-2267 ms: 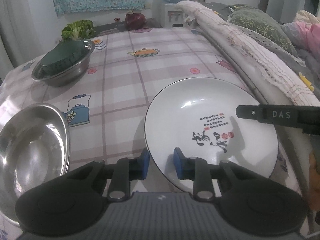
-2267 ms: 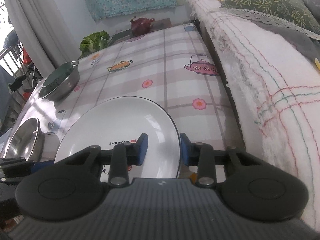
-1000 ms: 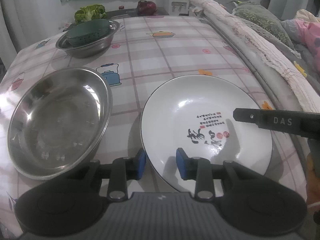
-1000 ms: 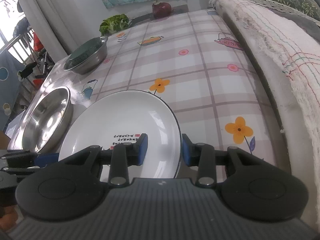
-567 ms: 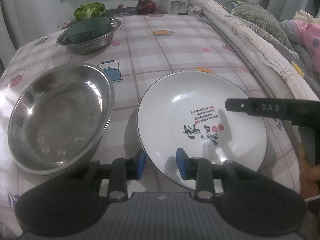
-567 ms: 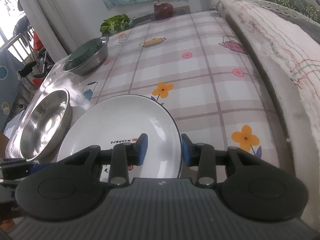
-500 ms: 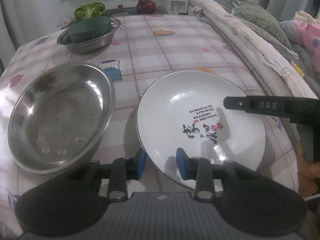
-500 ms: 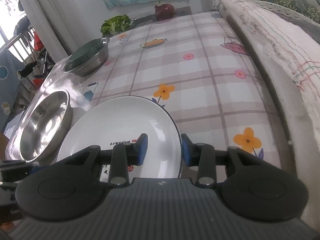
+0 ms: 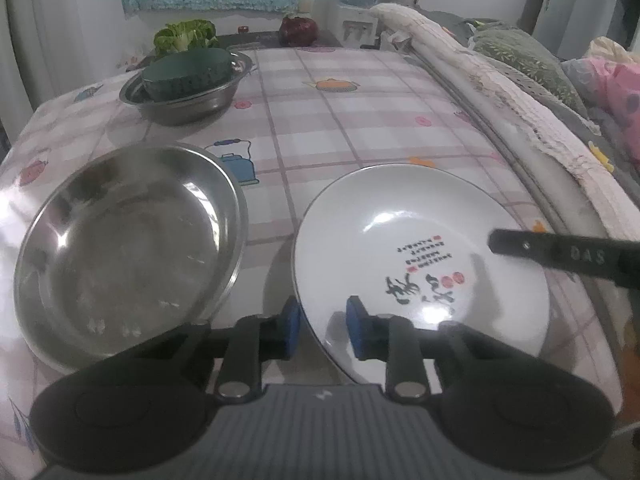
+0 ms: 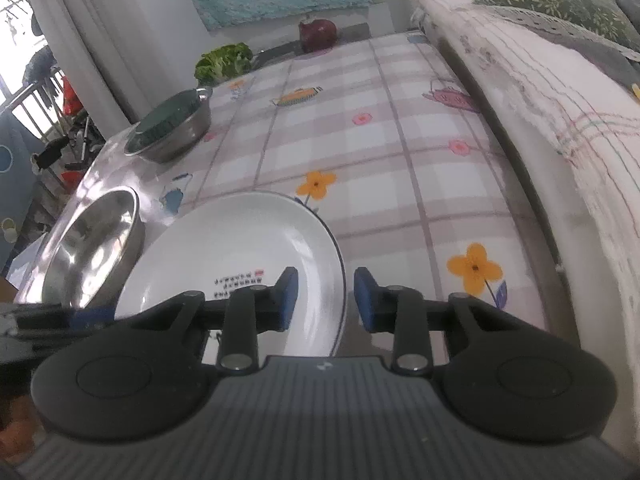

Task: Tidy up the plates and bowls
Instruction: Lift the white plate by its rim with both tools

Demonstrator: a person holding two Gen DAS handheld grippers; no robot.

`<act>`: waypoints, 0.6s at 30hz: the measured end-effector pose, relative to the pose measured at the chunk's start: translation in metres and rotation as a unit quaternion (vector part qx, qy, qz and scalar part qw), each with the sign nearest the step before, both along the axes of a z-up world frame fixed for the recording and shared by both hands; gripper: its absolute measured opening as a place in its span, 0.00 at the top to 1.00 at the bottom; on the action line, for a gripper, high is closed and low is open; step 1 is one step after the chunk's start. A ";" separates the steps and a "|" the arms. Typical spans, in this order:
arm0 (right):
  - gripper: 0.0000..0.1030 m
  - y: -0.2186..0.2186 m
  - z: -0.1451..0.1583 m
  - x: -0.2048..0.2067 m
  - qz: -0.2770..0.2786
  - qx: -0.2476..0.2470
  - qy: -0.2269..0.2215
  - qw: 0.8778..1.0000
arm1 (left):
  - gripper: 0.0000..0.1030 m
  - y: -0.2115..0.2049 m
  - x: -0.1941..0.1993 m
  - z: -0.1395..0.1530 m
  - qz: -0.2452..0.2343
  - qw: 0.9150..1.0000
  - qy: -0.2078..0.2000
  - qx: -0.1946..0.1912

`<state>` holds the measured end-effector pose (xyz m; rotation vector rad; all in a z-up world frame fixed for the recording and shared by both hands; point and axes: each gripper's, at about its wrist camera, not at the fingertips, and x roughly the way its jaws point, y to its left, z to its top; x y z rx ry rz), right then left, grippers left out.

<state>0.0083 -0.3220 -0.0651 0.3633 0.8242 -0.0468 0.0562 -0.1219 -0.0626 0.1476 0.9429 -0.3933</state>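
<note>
White plate (image 9: 420, 248) sat near the worktop's (image 9: 360, 120) near edge, toward the right side: round, shallow, glossy white, thin dark rim line, black brush characters plus small red stamps and a few lines of tiny text printed off-centre in the well. Glare spots on the glaze.

Left tongs (image 9: 319, 327) straddled the plate's near-left rim, one blue pad outside it, one over the well; jaws had just been closing with the rim between them, narrow gap, pads looked about on the rim (full contact hard to confirm).

Right tongs (image 10: 326, 300) straddled the plate's right rim the same way, left pad over the well, right pad outside; jaws had also just been closing on the rim, and a sliver of gap still showed at the outer pad.

Empty steel bowl (image 9: 128, 248) lay just left of the plate, near the worktop's left edge, rims close but apart. Farther back on the left, a second steel bowl (image 9: 188, 92) held a dark green bowl (image 9: 188, 74) upside down inside it. Checked tablecloth with teapot and flower prints covered the worktop. Greens (image 9: 186, 36) and a dark red pot (image 9: 299, 30) sat at the far edge.
</note>
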 end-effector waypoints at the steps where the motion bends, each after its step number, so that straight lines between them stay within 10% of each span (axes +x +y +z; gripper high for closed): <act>1: 0.76 0.001 -0.001 -0.001 -0.001 -0.002 0.002 1.000 | 0.81 0.000 0.000 0.000 -0.002 1.000 -0.003 0.003; 18: 0.81 0.008 -0.007 -0.002 0.002 -0.027 -0.006 1.000 | 0.79 0.008 -0.003 0.001 -0.021 1.000 0.017 -0.011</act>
